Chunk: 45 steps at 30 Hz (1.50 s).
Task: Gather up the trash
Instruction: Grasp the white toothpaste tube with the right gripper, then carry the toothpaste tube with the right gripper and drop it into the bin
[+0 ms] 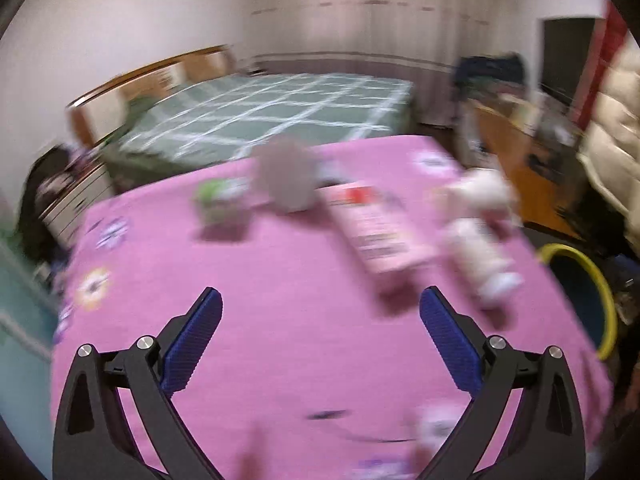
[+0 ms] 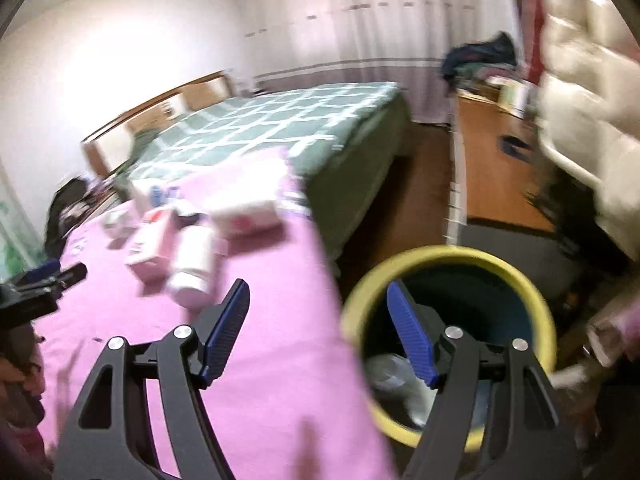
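Note:
Both views are blurred. My left gripper [image 1: 320,300] is open and empty above the pink tablecloth [image 1: 280,320]. Beyond it lie a pink box [image 1: 376,232], a white bottle [image 1: 480,256], a grey lump [image 1: 288,176] and a green-and-white item [image 1: 220,200]. My right gripper [image 2: 318,292] is open and empty, over the table's right edge beside a dark bin with a yellow rim [image 2: 452,256]; clear trash lies inside it. The white bottle [image 2: 192,264], pink box [image 2: 150,248] and a white pack [image 2: 244,212] lie to its left. The left gripper [image 2: 48,276] shows at that view's left edge.
A bed with a green checked cover [image 1: 272,116] stands behind the table. A wooden desk with clutter [image 1: 516,148] is at the right, with a white padded coat [image 1: 612,132] hanging near it. The bin's rim [image 1: 580,264] sits off the table's right edge.

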Motion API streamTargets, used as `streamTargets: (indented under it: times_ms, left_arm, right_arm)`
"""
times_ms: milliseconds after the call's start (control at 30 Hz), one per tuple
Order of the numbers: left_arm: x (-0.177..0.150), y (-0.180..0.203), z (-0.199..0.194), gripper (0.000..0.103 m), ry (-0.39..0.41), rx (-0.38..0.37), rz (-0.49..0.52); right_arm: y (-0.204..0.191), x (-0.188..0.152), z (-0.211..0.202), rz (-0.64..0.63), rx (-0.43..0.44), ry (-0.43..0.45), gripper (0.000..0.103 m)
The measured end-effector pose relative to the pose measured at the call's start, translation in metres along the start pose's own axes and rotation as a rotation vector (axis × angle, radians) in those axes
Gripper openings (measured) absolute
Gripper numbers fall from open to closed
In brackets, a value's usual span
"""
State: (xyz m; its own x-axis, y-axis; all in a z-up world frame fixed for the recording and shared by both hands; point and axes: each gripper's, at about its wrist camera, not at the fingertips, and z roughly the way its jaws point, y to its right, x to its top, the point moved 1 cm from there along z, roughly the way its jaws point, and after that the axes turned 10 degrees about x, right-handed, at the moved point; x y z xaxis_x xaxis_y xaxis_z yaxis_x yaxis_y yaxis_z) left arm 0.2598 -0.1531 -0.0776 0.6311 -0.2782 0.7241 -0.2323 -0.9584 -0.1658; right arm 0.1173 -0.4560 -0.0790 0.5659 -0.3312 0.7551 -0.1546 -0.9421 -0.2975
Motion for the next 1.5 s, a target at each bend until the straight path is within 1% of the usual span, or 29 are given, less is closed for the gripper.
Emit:
streamTargets:
  times_ms: [67,100,167,267,333,400,467,533,567,633,733,900,1067,1100,1133,1167,1200,1233,1367,1500]
  left_arm:
    - [-0.004,-0.038,0.015,0.097,-0.01,0.065,-0.044]
    - [-0.006,-0.052,0.021,0.097,-0.015,0.082,-0.057]
    - [-0.01,-0.081,0.036,0.097,-0.03,0.109,-0.094]
    - [-0.017,-0.106,0.053,0.097,-0.045,0.138,-0.126]
    - [-0.021,-0.124,0.063,0.097,-0.053,0.153,-0.152]
    - [-0.024,-0.133,0.071,0.097,-0.064,0.147,-0.18]
    - [-0.028,-0.135,0.076,0.097,-0.078,0.136,-0.196]
    - [-0.032,-0.138,0.082,0.097,-0.098,0.137,-0.206]
    - [-0.033,-0.141,0.084,0.097,-0.104,0.127,-0.218]
    - [-0.034,-0.139,0.085,0.097,-0.112,0.116,-0.224]
    - [-0.033,-0.137,0.089,0.097,-0.124,0.1,-0.232]
    - [-0.038,-0.141,0.098,0.097,-0.158,0.074,-0.262]
    - [-0.038,-0.137,0.1,0.097,-0.163,0.067,-0.246]
    - [-0.037,-0.136,0.1,0.097,-0.164,0.065,-0.244]
    - [-0.038,-0.135,0.101,0.097,-0.167,0.065,-0.244]
    - [-0.037,-0.136,0.102,0.097,-0.169,0.063,-0.245]
    - [-0.037,-0.136,0.102,0.097,-0.172,0.062,-0.247]
    - [-0.037,-0.136,0.103,0.097,-0.175,0.062,-0.249]
    - [-0.037,-0.135,0.103,0.097,-0.176,0.062,-0.247]
    - [-0.037,-0.133,0.101,0.097,-0.168,0.065,-0.241]
  right_arm:
    - [-0.024,0.013,0.02,-0.027,0.052,-0.014,0.068]
    - [-0.04,0.023,0.036,-0.048,0.086,-0.032,0.068]
    - [-0.066,0.039,0.06,-0.098,0.116,-0.055,0.068]
    - [-0.095,0.061,0.088,-0.157,0.138,-0.066,0.068]
    - [-0.116,0.079,0.114,-0.202,0.171,-0.099,0.068]
    - [-0.134,0.093,0.143,-0.242,0.194,-0.15,0.068]
    - [-0.15,0.105,0.171,-0.29,0.181,-0.184,0.065]
    - [-0.159,0.112,0.193,-0.331,0.157,-0.213,0.059]
    - [-0.162,0.115,0.207,-0.338,0.156,-0.242,0.058]
    - [-0.163,0.118,0.231,-0.325,0.169,-0.302,0.051]
    - [-0.167,0.115,0.257,-0.341,0.162,-0.36,0.049]
    - [-0.172,0.108,0.283,-0.369,0.137,-0.413,0.049]
    - [-0.166,0.106,0.304,-0.356,0.118,-0.453,0.048]
    - [-0.165,0.106,0.305,-0.35,0.119,-0.457,0.04]
    - [-0.164,0.106,0.306,-0.346,0.12,-0.462,0.03]
    - [-0.162,0.106,0.307,-0.335,0.127,-0.462,0.028]
    - [-0.161,0.107,0.306,-0.334,0.125,-0.458,0.021]
    - [-0.161,0.108,0.304,-0.334,0.12,-0.452,0.017]
    - [-0.16,0.116,0.293,-0.32,0.12,-0.418,0.016]
    - [-0.156,0.128,0.269,-0.293,0.13,-0.361,0.015]
